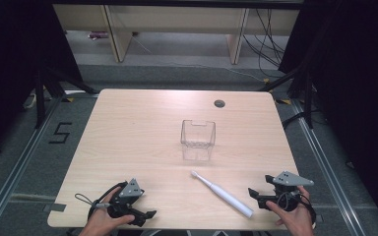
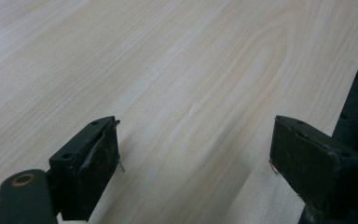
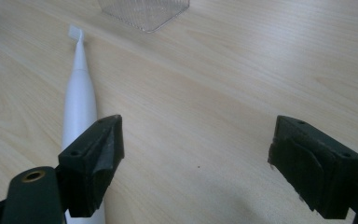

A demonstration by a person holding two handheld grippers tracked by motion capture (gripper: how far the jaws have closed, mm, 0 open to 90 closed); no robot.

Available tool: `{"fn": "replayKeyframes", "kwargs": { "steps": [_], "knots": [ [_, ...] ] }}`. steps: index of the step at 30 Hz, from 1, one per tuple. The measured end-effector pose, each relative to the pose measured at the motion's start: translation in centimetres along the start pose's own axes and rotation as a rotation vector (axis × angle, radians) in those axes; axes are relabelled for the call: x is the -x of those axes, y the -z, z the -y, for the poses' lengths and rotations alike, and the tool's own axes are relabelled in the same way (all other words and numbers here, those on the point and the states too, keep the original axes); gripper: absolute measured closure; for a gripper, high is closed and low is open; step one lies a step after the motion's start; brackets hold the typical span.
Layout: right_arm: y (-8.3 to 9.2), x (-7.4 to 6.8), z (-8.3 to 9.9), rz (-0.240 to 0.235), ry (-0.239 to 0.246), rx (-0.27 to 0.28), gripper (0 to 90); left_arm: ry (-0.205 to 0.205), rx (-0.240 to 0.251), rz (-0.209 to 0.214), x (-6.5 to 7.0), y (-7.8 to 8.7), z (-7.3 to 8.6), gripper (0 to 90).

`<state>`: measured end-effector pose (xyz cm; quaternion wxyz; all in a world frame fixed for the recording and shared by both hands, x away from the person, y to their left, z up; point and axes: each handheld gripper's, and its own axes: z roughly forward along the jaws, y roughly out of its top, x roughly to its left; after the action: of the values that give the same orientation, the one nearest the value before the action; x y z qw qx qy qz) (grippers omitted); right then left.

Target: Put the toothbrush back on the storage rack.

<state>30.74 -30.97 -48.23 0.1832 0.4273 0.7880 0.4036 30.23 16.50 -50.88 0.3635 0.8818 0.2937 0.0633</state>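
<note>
A white electric toothbrush (image 1: 221, 193) lies flat on a pale wood-grain table (image 1: 138, 132), just to the left of the right gripper (image 1: 254, 195) and untouched by it. Its handle end sits nearest that gripper, close to the table's near edge, and its small brush head points up and away toward the table's middle. In the right gripper view the toothbrush (image 3: 78, 112) runs alongside and partly behind the left-hand jaw, outside the gap; the jaws stand wide apart with only bare wood between them.

Beyond the brush head, farther out from the right gripper, stands a clear plastic container (image 1: 197, 139), upright and open at the top; its ribbed base (image 3: 143, 13) shows at the upper edge of the right gripper view.

The left gripper (image 1: 149, 216) rests at the near left corner of the table, held in a hand, well apart from the toothbrush. Its jaws are likewise spread wide over empty tabletop (image 2: 177, 84), with the table's edge just past the right-hand jaw.

A round cable grommet (image 1: 219, 103) marks the far side of the table. Around it: grey carpeted floor (image 1: 24, 162) with a taped "5" (image 1: 60, 133), black curtains (image 1: 10, 54) on both sides, and light wooden furniture legs (image 1: 119, 37) with loose cables (image 1: 268, 42) at the back.
</note>
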Motion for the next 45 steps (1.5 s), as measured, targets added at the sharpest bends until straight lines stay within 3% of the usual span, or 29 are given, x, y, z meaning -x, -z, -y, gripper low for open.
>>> {"fn": "replayKeyframes", "kwargs": {
  "steps": [7,8,11,12,14,17,18,19,24,26,27,28,29,30,33,37,40,41,43,44,45],
  "knots": [
    [-0.3,-0.3,-0.2,-0.028,0.018,-0.035,21.6,0.001,-0.003,-0.005,-0.1,0.0,0.0,14.9],
    [-0.1,-0.8,-0.2,-0.01,-0.019,-0.048,21.8,0.001,-0.003,-0.006,-0.1,0.0,0.0,14.9],
    [-0.2,-0.7,-0.6,-0.031,0.034,-0.044,21.9,0.006,0.003,-0.002,-0.1,0.0,0.0,14.9],
    [-0.1,-1.1,-0.7,-0.032,0.0,-0.051,21.9,0.006,0.002,-0.009,-0.1,0.0,0.0,14.9],
    [-0.1,-1.1,-1.1,-0.032,0.037,-0.048,21.9,0.005,0.002,-0.009,-0.1,0.0,0.0,14.9],
    [-0.1,-1.5,-1.7,-0.046,0.045,-0.057,20.6,0.006,0.001,-0.003,-0.1,0.0,0.0,14.9],
    [-0.2,-1.3,-1.8,-0.046,0.079,-0.051,20.6,0.009,0.002,-0.005,-0.1,0.0,0.0,14.9],
    [-0.2,-1.6,-2.0,-0.048,0.067,-0.053,20.6,0.009,0.002,-0.005,-0.1,0.0,0.0,14.9],
    [-0.3,-2.0,-3.0,-0.077,0.122,-0.081,18.2,0.019,0.01,-0.003,0.0,-0.1,0.0,14.9],
    [-0.3,-2.1,-3.0,-0.081,0.117,-0.085,18.1,0.021,0.011,-0.003,0.0,-0.1,0.0,14.9],
    [-0.5,-2.4,-3.4,-0.087,0.138,-0.091,17.9,0.021,0.009,-0.004,-0.1,-0.1,0.0,14.9],
    [-0.4,-2.8,-3.5,-0.085,0.105,-0.105,18.0,0.01,0.0,-0.005,-0.1,-0.1,0.0,14.9],
    [-0.5,-2.8,-3.7,-0.09,0.142,-0.105,18.1,0.01,0.0,-0.005,-0.1,-0.1,0.0,14.9],
    [-0.6,-3.0,-3.9,-0.098,0.141,-0.119,18.9,0.019,0.006,-0.004,-0.1,-0.1,0.0,14.9],
    [-0.9,-3.3,-4.5,-0.122,0.2,-0.123,21.0,0.008,-0.003,-0.007,-0.2,-0.1,0.0,14.9],
    [-1.1,-4.4,-5.3,-0.119,0.202,-0.165,23.7,0.008,-0.003,-0.012,-0.2,-0.1,0.0,14.9],
    [-1.4,-4.8,-5.7,-0.118,0.238,-0.168,24.5,0.007,-0.004,-0.005,-0.2,-0.1,0.0,14.9],
    [-1.8,-5.4,-6.2,-0.14,0.261,-0.197,25.7,0.008,-0.002,-0.005,-0.2,-0.1,0.0,14.9],
    [-2.1,-5.6,-6.3,-0.147,0.277,-0.196,26.4,0.019,0.008,-0.004,-0.1,-0.1,0.0,14.9],
    [-2.5,-6.0,-6.8,-0.171,0.317,-0.248,28.4,0.006,-0.002,-0.012,-0.2,-0.1,0.0,14.9],
    [-2.8,-6.2,-6.9,-0.17,0.329,-0.243,29.2,0.006,-0.002,-0.012,-0.2,-0.1,0.0,14.9]
  ]
}}
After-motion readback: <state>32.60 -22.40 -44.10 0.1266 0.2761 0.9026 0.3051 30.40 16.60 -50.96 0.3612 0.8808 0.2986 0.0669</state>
